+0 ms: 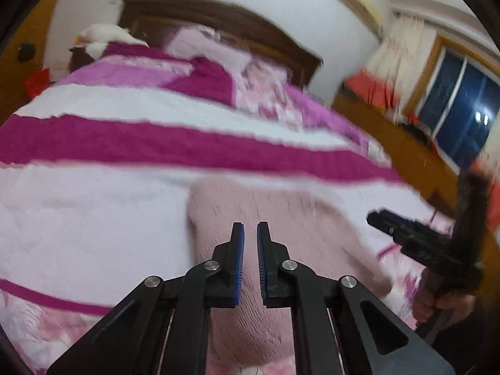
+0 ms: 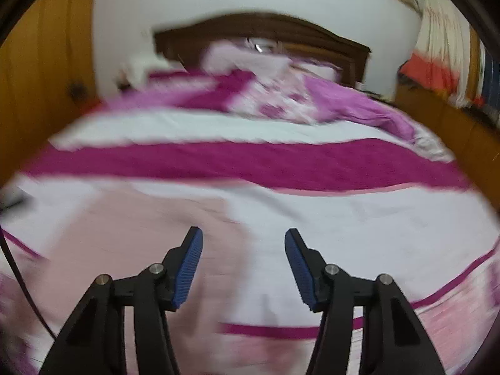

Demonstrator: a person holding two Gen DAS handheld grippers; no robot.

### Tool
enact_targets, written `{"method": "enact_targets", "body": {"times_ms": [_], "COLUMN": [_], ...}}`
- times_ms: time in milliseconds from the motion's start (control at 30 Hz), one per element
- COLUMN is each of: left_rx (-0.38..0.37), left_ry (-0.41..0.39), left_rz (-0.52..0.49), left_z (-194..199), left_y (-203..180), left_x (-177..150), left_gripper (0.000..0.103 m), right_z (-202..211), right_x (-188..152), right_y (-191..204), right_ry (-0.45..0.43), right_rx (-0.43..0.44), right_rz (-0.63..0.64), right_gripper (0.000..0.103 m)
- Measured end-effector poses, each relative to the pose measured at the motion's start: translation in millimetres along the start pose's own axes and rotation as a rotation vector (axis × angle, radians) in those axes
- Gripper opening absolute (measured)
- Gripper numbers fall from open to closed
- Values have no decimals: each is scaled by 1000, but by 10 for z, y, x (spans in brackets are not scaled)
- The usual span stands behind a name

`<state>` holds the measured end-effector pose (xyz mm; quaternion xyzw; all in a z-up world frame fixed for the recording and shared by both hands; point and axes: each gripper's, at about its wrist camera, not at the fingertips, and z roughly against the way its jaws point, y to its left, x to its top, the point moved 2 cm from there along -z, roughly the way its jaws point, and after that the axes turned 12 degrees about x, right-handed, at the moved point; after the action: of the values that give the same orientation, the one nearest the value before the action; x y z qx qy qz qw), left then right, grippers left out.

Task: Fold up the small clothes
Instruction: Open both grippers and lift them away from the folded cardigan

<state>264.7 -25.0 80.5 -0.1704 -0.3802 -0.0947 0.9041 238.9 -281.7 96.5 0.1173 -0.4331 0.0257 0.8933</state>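
A pale pink knitted garment (image 1: 281, 234) lies flat on the striped bed cover, blurred by motion. My left gripper (image 1: 250, 228) hovers over the garment's near-left part, shut, with only a narrow slit between its blue pads and no cloth in it. My right gripper (image 2: 242, 234) stands open above the garment's right edge (image 2: 140, 250), with nothing between its pads. In the left wrist view its black fingers (image 1: 406, 237) show at the right, held by a person's hand (image 1: 437, 304).
The bed cover (image 2: 312, 162) has wide magenta and white stripes. Rumpled pink bedding and pillows (image 2: 265, 93) pile up by the dark wooden headboard (image 2: 265, 28). A wooden cabinet (image 1: 406, 153) and a window (image 1: 462, 106) flank the bed's right side, and a wooden wall (image 2: 40, 78) its left.
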Motion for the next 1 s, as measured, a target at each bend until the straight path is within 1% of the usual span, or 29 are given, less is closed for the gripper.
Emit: {"method": "enact_targets", "body": {"times_ms": [33, 67, 100, 133, 167, 233, 300, 333, 400, 500, 633, 700, 833, 933, 1000], "left_rx": [20, 50, 103, 135, 160, 196, 237, 243, 243, 247, 247, 247, 276, 283, 287], "left_ry": [44, 84, 89, 69, 46, 63, 61, 61, 66, 54, 36, 29, 9, 17, 14], "left_rz": [-28, -54, -88, -121, -159, -170, -182, -181, -177, -164, -148, -140, -125, -108, -98], "left_z": [-128, -258, -361, -386, -363, -330, -257, -207, -95, 204, 588, 730, 1101, 1325, 1432], "left_y": [-54, -85, -110, -135, -191, -253, -300, -313, -320, -358, -416, -449, -503, -527, -531], "left_x": [-123, -254, -393, -469, -497, -439, -369, -352, -331, -318, -337, -339, -389, -473, -506], "left_gripper": [0, 0, 0, 0, 0, 0, 0, 0, 0, 0, 0, 0, 0, 0, 0], "right_z": [-60, -173, -320, -430, -567, -616, -537, -427, -261, 30, 314, 497, 841, 1012, 1136], "right_x": [-58, -159, -299, -404, -545, -631, -560, -509, -449, -406, -350, -355, -378, -388, -400], "right_y": [87, 176, 231, 232, 208, 174, 180, 165, 110, 115, 128, 203, 370, 479, 581], "right_ry": [26, 79, 151, 209, 251, 230, 231, 206, 183, 158, 134, 124, 120, 129, 128], "right_rx": [35, 60, 50, 0, -88, -132, -147, -145, -107, -62, -51, -36, -24, -19, -13], "right_rz": [3, 18, 28, 32, 43, 72, 51, 25, -30, -101, -98, -98, -93, -84, -73], "right_gripper": [39, 34, 22, 9, 4, 2, 2, 2, 2, 2, 2, 2, 2, 3, 10]}}
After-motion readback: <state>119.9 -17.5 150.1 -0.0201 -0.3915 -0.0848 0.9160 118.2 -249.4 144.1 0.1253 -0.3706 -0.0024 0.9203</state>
